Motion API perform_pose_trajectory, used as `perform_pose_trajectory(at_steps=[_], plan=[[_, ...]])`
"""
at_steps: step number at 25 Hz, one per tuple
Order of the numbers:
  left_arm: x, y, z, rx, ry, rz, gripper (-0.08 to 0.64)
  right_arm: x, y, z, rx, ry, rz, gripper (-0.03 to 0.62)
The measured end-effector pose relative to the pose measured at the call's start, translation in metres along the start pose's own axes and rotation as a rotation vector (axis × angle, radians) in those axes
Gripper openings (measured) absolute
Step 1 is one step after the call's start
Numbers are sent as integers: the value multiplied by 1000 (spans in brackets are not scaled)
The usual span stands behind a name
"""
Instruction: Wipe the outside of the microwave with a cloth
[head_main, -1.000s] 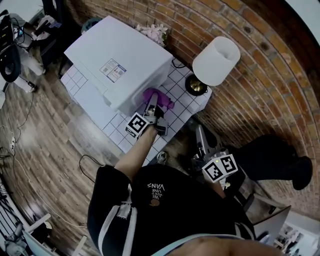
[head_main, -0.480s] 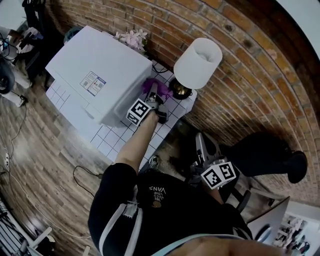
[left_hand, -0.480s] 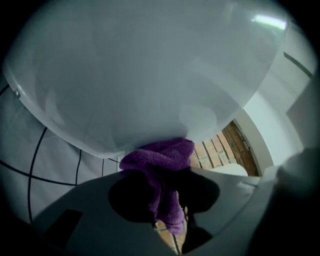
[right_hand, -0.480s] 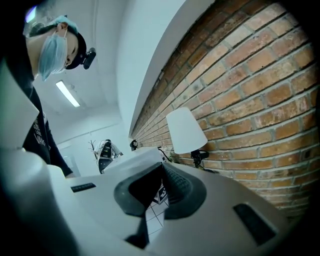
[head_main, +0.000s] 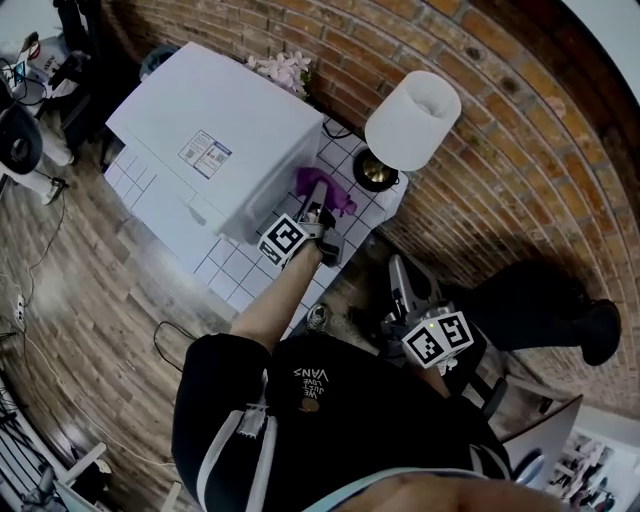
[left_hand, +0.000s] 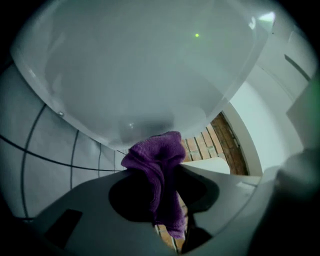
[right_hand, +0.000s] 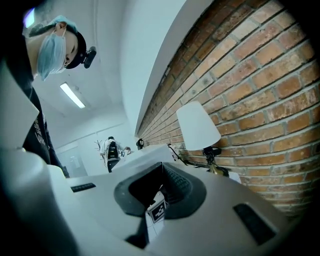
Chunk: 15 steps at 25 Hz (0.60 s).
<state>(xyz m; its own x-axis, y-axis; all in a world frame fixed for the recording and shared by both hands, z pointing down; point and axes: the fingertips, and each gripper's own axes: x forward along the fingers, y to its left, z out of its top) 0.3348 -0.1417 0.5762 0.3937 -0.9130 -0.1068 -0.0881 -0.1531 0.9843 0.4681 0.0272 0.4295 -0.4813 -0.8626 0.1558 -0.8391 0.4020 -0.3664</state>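
The brick wall runs along the desk's far edge. We see little of the white tiled desk itself, since the white microwave covers its left end and middle. Only the microwave's top, with a printed label too small to read, and part of one side show from the head view. The lamp stands at the desk's far right corner, its shade hiding the stem above the brass base. Pale flowers peek out behind the microwave at the far edge, mostly cut off by it.

Near the desk's right end, our left gripper clamps a purple cloth between the microwave's side and the lamp. In the left gripper view the bunched cloth fills the jaws, its top pressed against the white panel. The right gripper hangs off the desk past its near right corner. Its view shows the jaws drawn together at the tips with nothing in them.
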Motion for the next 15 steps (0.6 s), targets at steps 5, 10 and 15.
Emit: perform_pose_trajectory(at_steps=[5, 10, 15], plan=[[-70, 10, 13, -43, -67, 50, 132, 24, 31, -7, -21, 30, 98, 2], [-139, 21, 33, -73, -186, 100, 132, 44, 66, -14, -45, 70, 208, 2], [-188, 42, 57, -64, -306, 152, 132, 57, 86, -23, -57, 99, 285, 2]])
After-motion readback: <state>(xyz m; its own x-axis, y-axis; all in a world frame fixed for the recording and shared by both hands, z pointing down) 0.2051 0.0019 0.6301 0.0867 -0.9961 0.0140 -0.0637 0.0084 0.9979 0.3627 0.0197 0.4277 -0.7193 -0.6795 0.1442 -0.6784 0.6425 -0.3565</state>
